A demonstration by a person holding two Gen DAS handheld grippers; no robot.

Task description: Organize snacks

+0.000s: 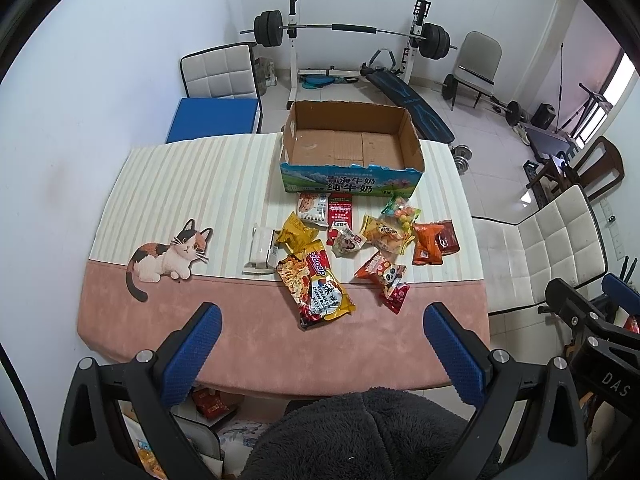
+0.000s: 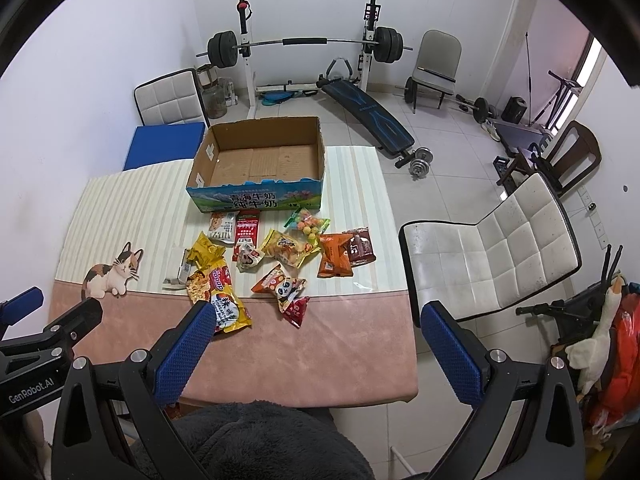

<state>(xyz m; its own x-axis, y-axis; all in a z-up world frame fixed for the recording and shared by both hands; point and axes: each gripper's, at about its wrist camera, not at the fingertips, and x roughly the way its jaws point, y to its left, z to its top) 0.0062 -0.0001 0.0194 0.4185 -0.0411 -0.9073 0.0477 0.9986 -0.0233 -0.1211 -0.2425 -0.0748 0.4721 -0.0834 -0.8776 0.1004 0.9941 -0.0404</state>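
Hovering wide open and empty — both grippers, left gripper (image 1: pixel 322 322) and right gripper (image 2: pixel 316 322), short of the snacks (image 1: pixel 344 240).

Matt cardboard box (image 1: pixel 352 148), glossy, seemingly foil snack packets (image 1: pixel 316 288).

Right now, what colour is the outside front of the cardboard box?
The cardboard box front is printed blue and green with white lettering; the left wrist view shows it best.

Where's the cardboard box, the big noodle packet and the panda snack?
cardboard box (image 1: pixel 352 182), left wrist view, on its printed front wall.
noodle packet (image 1: pixel 316 284), left wrist view, on the packet's middle.
panda snack (image 2: pixel 285 289), right wrist view, on the panda face.
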